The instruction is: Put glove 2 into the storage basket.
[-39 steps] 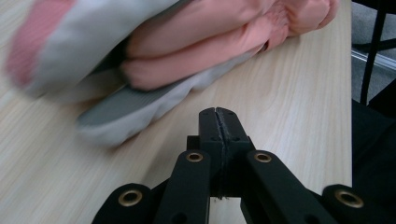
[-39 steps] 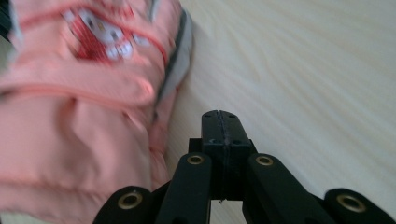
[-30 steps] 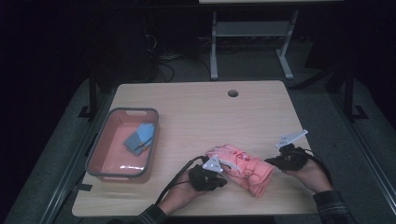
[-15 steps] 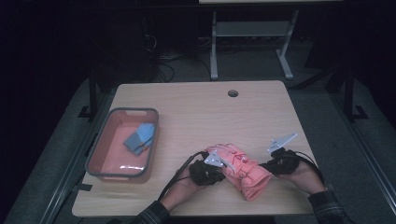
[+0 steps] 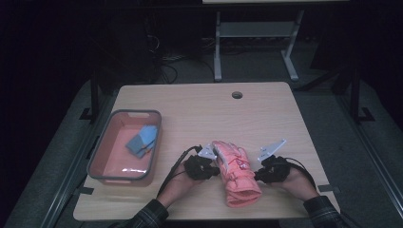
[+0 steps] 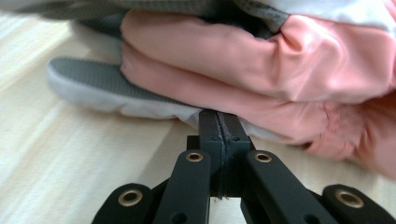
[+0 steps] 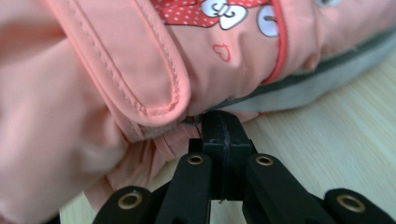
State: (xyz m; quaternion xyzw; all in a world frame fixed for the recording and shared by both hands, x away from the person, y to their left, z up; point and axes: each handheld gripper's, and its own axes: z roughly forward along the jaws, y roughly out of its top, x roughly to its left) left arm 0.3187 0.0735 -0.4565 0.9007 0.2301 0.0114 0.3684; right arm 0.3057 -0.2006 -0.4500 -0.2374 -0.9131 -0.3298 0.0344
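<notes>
Left claw: my left gripper (image 5: 216, 167) sits low and centre-left in the high view, its jaws pressed flat together; in the left gripper view (image 6: 218, 122) their tips push against the underside edge of the glove, and I cannot tell whether any fabric is pinched between them.
Right claw: my right gripper (image 5: 258, 175) sits low and centre-right in the high view, jaws likewise closed tight; in the right gripper view (image 7: 222, 122) the tips nose in under the glove's strap flap, touching the cloth.
Glove: a padded salmon-pink fabric ski glove (image 5: 235, 168) with a grey-and-white palm side lies on the table between my two claws, lower centre of the high view, cuff toward the bottom edge, fingers pointing up the frame. In the right gripper view (image 7: 140, 60) it shows a red polka-dot bow print and a small heart outline along the top.
Table: a pale wooden tabletop (image 5: 199, 104) with a round cable hole (image 5: 237, 95) near its upper edge.
Tray: a rectangular pink plastic bin with a grey rim (image 5: 97, 159) stands at the left of the high view, well apart from the glove.
In the tray: a folded blue cloth piece (image 5: 141, 141) rests toward its upper right corner.
Hands: my sleeves (image 5: 147, 216) come in from the bottom edge.
</notes>
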